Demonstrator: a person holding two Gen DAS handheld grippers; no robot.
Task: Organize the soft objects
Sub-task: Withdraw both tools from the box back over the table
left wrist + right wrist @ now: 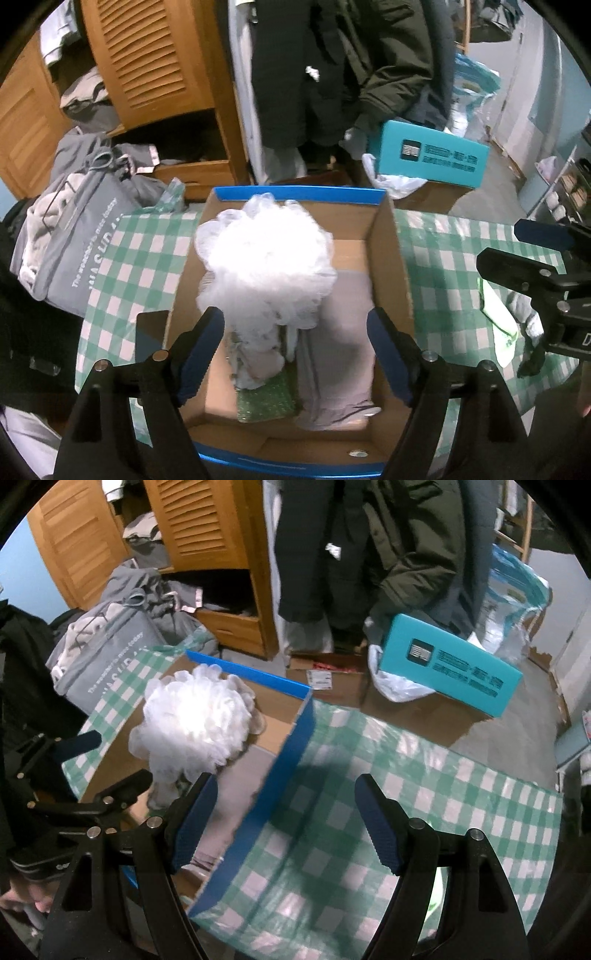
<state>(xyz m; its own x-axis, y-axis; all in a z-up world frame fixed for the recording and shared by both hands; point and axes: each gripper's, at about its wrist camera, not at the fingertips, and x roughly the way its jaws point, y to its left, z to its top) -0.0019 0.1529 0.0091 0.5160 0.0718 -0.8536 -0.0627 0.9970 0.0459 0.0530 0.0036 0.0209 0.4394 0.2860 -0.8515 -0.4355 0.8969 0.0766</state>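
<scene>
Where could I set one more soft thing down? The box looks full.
Bare checked tablecloth right of the cardboard box is free. Inside it's crowded: white bath pouf, grey cloth, green sponge. Bare box floor remains at the far right.

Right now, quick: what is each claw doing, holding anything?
Left claw: open, holding nothing, above the cardboard box with the white bath pouf.
Right claw: open, empty, over the checked tablecloth.

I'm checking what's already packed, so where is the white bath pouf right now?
The white bath pouf sits inside the cardboard box, toward its far left, on top of the folded cloths; the right wrist view shows it left of the box's blue wall.
</scene>
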